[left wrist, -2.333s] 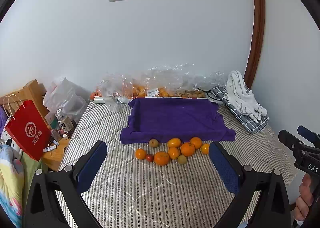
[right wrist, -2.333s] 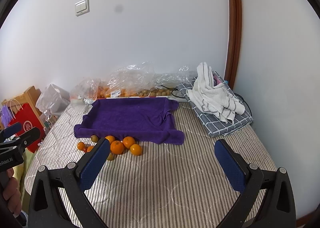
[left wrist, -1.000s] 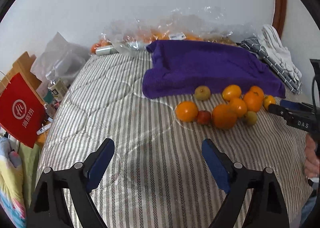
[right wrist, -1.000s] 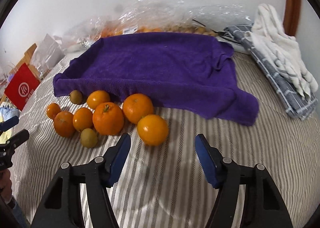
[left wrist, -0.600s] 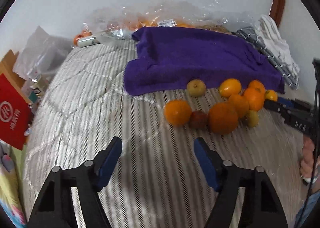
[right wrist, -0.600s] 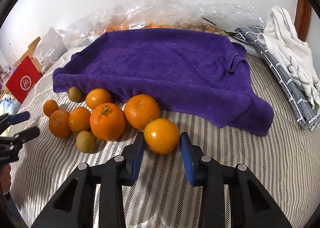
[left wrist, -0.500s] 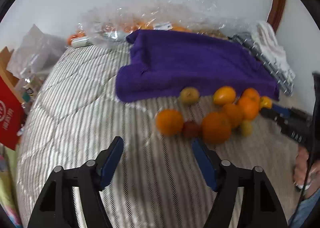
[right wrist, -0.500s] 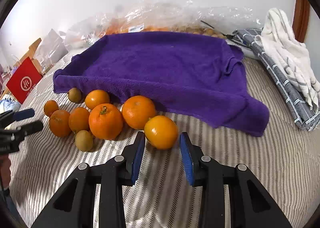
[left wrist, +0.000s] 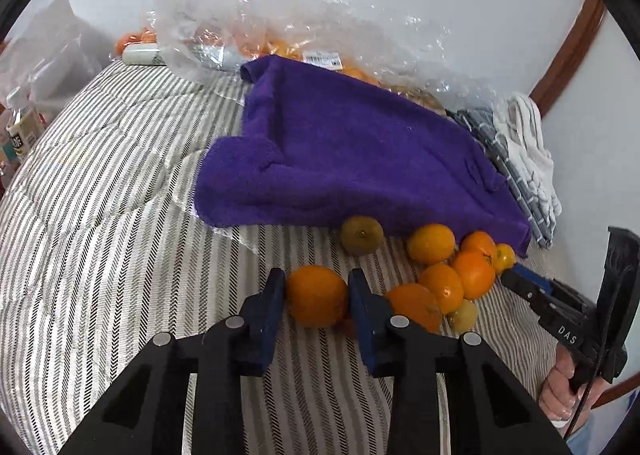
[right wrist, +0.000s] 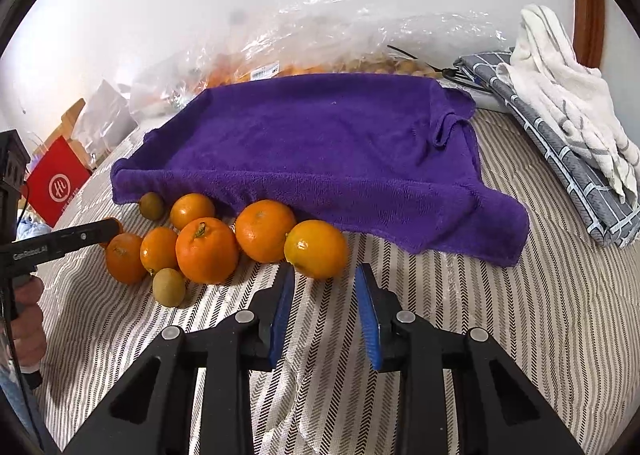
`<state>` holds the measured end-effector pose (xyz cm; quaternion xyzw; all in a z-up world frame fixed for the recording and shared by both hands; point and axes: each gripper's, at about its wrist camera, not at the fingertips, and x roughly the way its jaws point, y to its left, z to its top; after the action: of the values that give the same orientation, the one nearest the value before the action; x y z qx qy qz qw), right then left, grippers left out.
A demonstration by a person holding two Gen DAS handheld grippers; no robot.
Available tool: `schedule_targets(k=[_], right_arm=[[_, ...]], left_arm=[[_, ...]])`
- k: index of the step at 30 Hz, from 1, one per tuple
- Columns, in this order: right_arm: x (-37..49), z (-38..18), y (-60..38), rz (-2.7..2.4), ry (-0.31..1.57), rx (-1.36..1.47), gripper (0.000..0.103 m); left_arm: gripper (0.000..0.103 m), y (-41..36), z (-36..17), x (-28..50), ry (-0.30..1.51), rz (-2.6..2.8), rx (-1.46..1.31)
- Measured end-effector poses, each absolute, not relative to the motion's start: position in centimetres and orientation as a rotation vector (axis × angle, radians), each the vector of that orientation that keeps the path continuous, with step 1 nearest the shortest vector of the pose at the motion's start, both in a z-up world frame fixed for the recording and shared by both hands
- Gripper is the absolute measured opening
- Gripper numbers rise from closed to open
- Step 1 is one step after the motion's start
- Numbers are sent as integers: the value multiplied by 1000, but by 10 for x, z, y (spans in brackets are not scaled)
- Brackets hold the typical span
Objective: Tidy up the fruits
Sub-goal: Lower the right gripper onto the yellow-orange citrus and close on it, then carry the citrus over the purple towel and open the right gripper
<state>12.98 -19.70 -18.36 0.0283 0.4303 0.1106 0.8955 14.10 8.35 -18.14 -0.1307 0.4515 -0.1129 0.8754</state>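
Observation:
Several oranges and small green-brown fruits lie in a cluster on the striped bed, along the front edge of a purple towel point(left wrist: 352, 159), which also shows in the right wrist view point(right wrist: 320, 151). My left gripper point(left wrist: 316, 291) is shut on the leftmost orange point(left wrist: 317, 295), its blue pads touching both sides. My right gripper point(right wrist: 324, 287) is partly closed and empty, just in front of the rightmost yellow-orange fruit point(right wrist: 316, 249), which sits beyond the fingertips. A large orange point(right wrist: 207, 250) and a small green-brown fruit point(right wrist: 169, 287) lie to its left.
Plastic bags of more fruit point(right wrist: 320, 51) line the wall behind the towel. A grey checked cloth with a white towel point(right wrist: 568, 95) lies at the right. A red paper bag point(right wrist: 58, 179) and a bottle point(left wrist: 18, 127) stand beside the bed's left edge.
My left gripper moved forward and closed on the leftmost orange. My right gripper stayed narrowed just in front of the rightmost fruit.

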Motion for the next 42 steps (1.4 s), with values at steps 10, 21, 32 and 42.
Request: schedule_targets(k=[10, 21, 32, 42], right_arm=[[134, -188, -189, 240, 923, 24, 34], [153, -193, -179, 218, 941, -66, 51], [131, -184, -183, 252, 893, -52, 35], [102, -168, -204, 229, 883, 37, 35]], left_arm=[[31, 104, -183, 134, 912, -174, -330], [31, 93, -185, 133, 910, -141, -231], [31, 87, -179, 124, 869, -169, -213], [31, 86, -175, 122, 853, -142, -197]])
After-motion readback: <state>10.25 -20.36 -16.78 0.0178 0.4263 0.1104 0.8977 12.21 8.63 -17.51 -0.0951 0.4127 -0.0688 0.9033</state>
